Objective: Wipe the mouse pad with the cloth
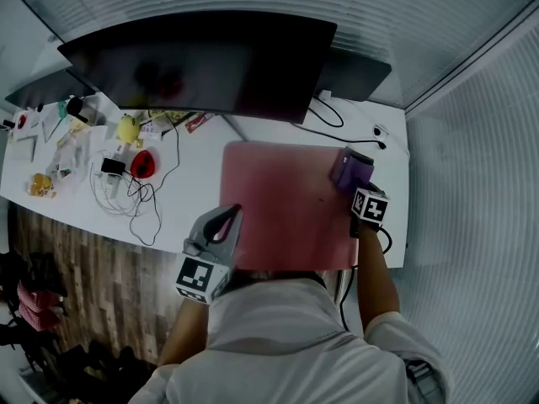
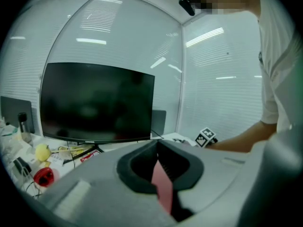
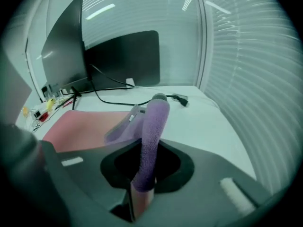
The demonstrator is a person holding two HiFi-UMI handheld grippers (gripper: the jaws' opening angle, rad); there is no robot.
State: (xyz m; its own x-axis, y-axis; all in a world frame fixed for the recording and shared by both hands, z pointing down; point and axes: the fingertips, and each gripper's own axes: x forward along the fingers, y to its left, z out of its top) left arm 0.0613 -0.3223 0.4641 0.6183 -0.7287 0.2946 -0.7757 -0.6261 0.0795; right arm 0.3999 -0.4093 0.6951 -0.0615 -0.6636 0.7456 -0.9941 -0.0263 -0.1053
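1. Grasping the purple cloth (image 1: 349, 168), the right hand-held gripper (image 1: 360, 183) sits at the far right corner of the pink mouse pad (image 1: 282, 209). Its jaws are clenched on the fabric.
2. Cloth condition: one fold rises from between the jaws and curls over their tips. The rest lies bunched on the mouse pad's far right corner, touching it.
3. Left hand-held gripper (image 1: 226, 221): clenched, with the jaw tips meeting. It stands at the near left corner of the mouse pad. A pink sliver of the mouse pad shows through the narrow slit behind the tips.
4. Mouse pad: lying flat on the white bench (image 1: 194, 183), with its near edge at the bench's near edge.
5. Beyond the mouse pad: a large dark monitor (image 1: 202, 61), screen unlit, overhangs the far edge. A black cable (image 1: 337, 120) loops on the bench just past the far right corner.
6. Left of the mouse pad, well apart: a tangle of thin cables (image 1: 139, 196), a red item (image 1: 143, 164) and a yellow item (image 1: 128, 129). Their type cannot be determined.
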